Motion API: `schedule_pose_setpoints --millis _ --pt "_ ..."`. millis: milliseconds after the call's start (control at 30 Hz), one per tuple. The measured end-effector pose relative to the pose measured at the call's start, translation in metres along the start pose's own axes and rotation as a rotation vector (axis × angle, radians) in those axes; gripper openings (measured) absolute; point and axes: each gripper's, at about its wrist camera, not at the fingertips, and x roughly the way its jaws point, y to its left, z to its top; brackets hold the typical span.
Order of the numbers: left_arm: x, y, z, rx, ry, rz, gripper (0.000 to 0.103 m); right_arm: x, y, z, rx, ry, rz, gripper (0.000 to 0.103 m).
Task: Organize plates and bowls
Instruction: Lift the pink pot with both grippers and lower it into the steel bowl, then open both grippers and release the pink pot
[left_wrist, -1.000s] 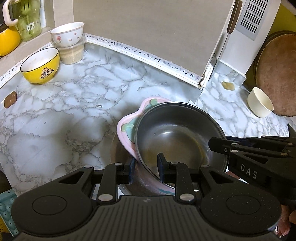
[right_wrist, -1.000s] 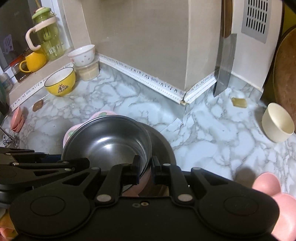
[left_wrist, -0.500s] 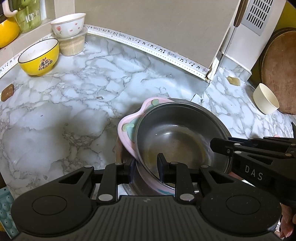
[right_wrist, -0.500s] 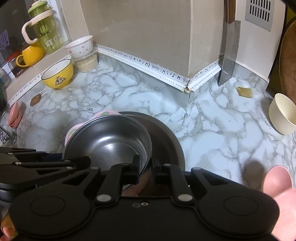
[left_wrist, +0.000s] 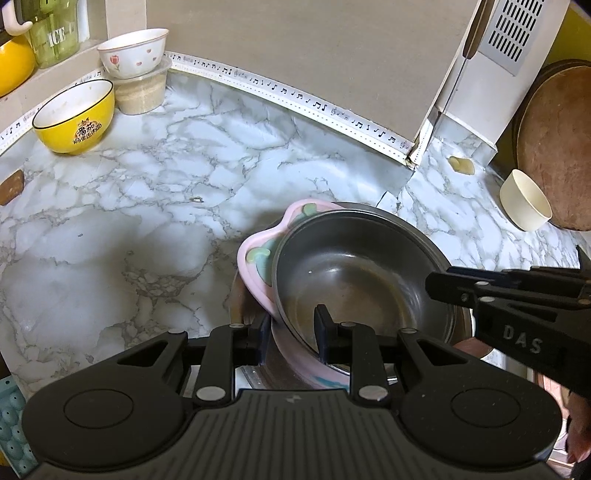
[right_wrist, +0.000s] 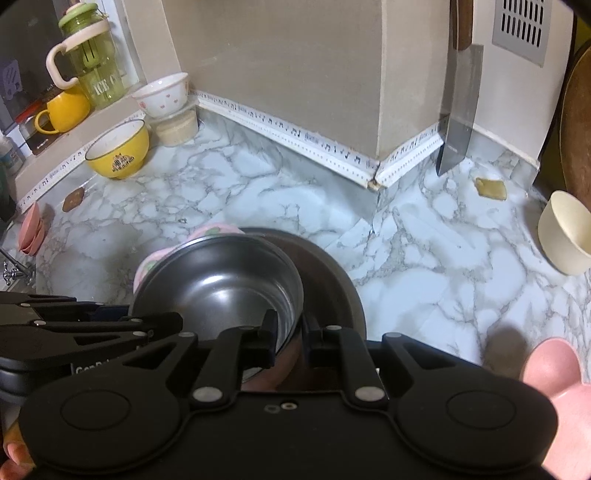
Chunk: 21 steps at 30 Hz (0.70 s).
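Lettering "DAS" on right gripper (left_wrist: 439, 286); "ICE" on green jug (right_wrist: 94, 66).

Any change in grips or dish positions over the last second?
No visible change. The left gripper stays clamped over the rims of the pink flower-shaped plate and the dark steel bowl on it; the right gripper stays shut on that bowl's other rim. The yellow bowl and cream cup stay put.

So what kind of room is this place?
Most likely a home kitchen: a marble-look counter with a yellow bowl on it, a cleaver against the wall and a round wooden chopping board leaning in the corner.
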Motion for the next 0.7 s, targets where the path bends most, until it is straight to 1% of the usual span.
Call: schedule_pose_setpoints --millis 200,433,467,500,533,567,600,700 --pt "-0.007 0.000 -0.003 0.023 -0.014 -0.010 0.025 -0.012 0.000 0.000 -0.024 -0.016 0.014 0.015" --pt "-0.022 0.000 -0.005 0.058 -0.042 -0.014 0.030 -0.032 -0.008 0.000 -0.017 -0.070 0.058 0.015" --pt "-0.025 0.000 -0.006 0.062 -0.050 -0.014 0.033 -0.035 -0.009 0.000 -0.017 -0.078 0.064 0.015" --pt "-0.028 0.000 -0.006 0.064 -0.057 -0.016 0.042 -0.038 -0.010 0.000 -0.019 -0.085 0.071 0.015" --pt "-0.032 0.000 -0.006 0.069 -0.069 -0.019 0.053 -0.041 -0.011 0.000 -0.020 -0.093 0.075 0.015" --pt "-0.036 -0.001 -0.006 0.073 -0.084 -0.020 0.057 -0.045 -0.012 -0.001 -0.019 -0.102 0.081 0.015" --pt "-0.040 -0.002 -0.006 0.077 -0.102 -0.023 0.060 -0.048 -0.013 0.000 -0.022 -0.111 0.087 0.015" --pt "-0.049 -0.007 -0.003 0.096 -0.126 -0.032 0.060 -0.058 -0.018 -0.001 -0.021 -0.141 0.103 0.016"
